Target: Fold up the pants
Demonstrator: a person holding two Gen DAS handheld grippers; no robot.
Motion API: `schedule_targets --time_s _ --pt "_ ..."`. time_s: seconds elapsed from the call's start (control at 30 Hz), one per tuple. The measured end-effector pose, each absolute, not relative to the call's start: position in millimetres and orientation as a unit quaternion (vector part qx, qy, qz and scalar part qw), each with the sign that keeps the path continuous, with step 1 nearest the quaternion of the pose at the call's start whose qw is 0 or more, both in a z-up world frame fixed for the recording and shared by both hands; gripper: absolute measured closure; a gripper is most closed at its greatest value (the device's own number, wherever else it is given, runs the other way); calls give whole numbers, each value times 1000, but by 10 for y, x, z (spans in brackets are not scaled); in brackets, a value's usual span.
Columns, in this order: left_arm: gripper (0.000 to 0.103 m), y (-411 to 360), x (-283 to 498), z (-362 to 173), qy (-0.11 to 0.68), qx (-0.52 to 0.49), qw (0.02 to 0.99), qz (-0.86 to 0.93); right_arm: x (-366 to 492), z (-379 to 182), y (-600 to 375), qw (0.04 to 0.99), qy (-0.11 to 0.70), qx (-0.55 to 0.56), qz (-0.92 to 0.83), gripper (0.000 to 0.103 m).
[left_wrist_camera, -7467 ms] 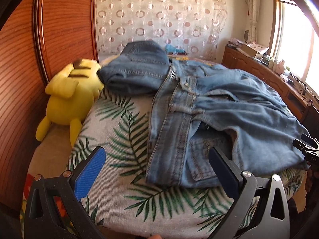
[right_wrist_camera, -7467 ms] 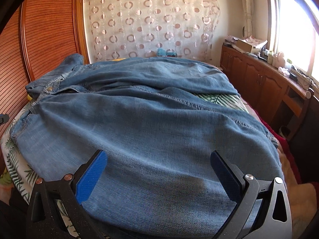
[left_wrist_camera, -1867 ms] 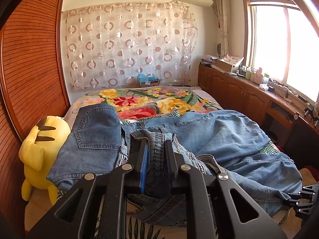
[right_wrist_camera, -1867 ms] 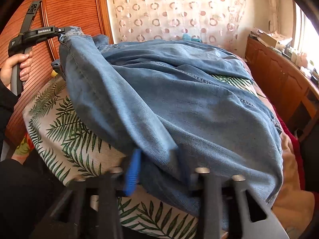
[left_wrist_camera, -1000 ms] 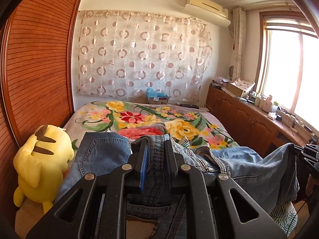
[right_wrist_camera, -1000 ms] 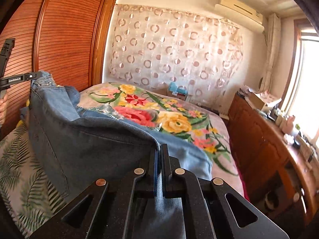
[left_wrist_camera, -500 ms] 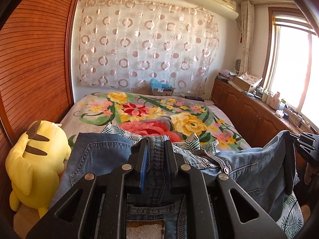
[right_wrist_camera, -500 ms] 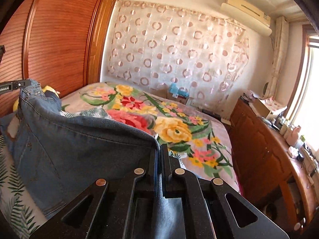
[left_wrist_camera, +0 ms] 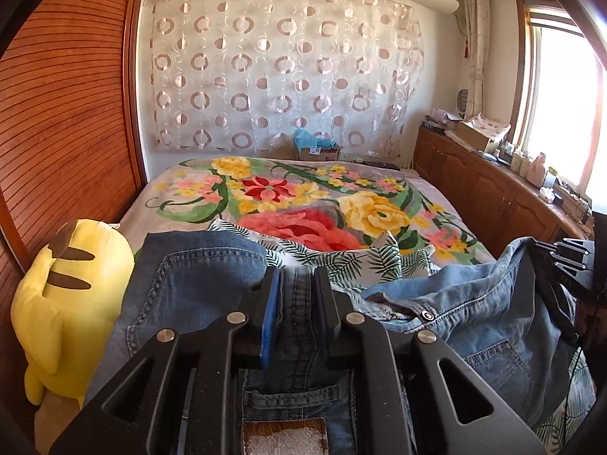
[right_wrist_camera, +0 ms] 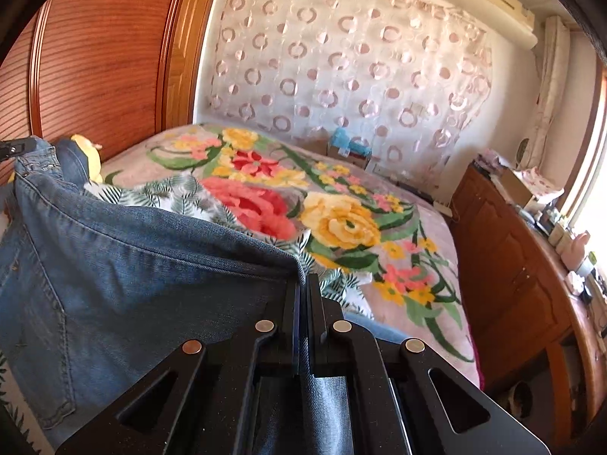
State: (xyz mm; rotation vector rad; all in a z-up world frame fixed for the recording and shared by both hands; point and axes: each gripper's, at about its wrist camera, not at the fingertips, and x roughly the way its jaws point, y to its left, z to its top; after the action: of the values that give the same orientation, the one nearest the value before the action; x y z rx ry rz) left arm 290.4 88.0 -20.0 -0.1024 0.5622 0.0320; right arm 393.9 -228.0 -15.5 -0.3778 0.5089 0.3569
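Blue denim pants (left_wrist_camera: 489,314) hang by the waistband between my two grippers, above the near end of the bed. My left gripper (left_wrist_camera: 297,284) is shut on the waistband beside a belt loop, with a leather patch just below. My right gripper (right_wrist_camera: 302,284) is shut on the other end of the waistband (right_wrist_camera: 159,250). The right gripper also shows at the right edge of the left wrist view (left_wrist_camera: 569,256), and the left gripper at the left edge of the right wrist view (right_wrist_camera: 15,148). The pant legs below are hidden.
The bed has a floral blanket (left_wrist_camera: 303,197) and a palm-leaf sheet (left_wrist_camera: 364,261). A yellow plush toy (left_wrist_camera: 68,288) sits at the left by the wooden wardrobe (left_wrist_camera: 64,132). Folded jeans (left_wrist_camera: 197,276) lie beside it. Wooden cabinets (right_wrist_camera: 512,265) run along the right.
Both grippers closed on the waistband and lifted the pants off the bed. Over the last second they held the pants raised and both views shifted slightly.
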Motion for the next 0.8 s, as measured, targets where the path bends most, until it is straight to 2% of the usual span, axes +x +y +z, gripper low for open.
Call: schedule_targets --time_s 0.07,0.1,0.13,0.27,0.3,0.47,0.53,0.6,0.67,0.8 --pt "84 899 2875 -189 272 -46 961 27 3982 -111 -2281 934 252 -185 175 101" --pt "79 914 2872 -178 271 -46 961 28 3974 -96 -2281 934 252 -186 174 101" --pt "67 935 2851 -168 269 -51 961 28 3972 -88 -2277 933 253 -187 173 101" --pt "37 976 2767 -149 265 -61 962 21 3985 -47 -2265 932 254 -193 170 101" --pt "22 975 2757 -157 267 -60 962 20 3998 -56 -2260 932 255 -193 171 101" --pt "20 833 2741 -227 290 -44 956 0 4015 -83 -2287 932 262 -181 175 101" --pt "20 755 2710 -275 298 -43 954 -14 4011 -70 -2310 931 269 -174 175 90" --pt "20 651 2675 -305 301 -35 953 -26 3996 -59 -2330 931 275 -164 176 65" --pt "20 540 2632 -336 301 -27 952 -38 3954 -17 -2365 931 279 -154 176 57" --pt "20 373 2578 -439 311 -23 948 -69 3756 63 -2455 934 282 -139 172 57"
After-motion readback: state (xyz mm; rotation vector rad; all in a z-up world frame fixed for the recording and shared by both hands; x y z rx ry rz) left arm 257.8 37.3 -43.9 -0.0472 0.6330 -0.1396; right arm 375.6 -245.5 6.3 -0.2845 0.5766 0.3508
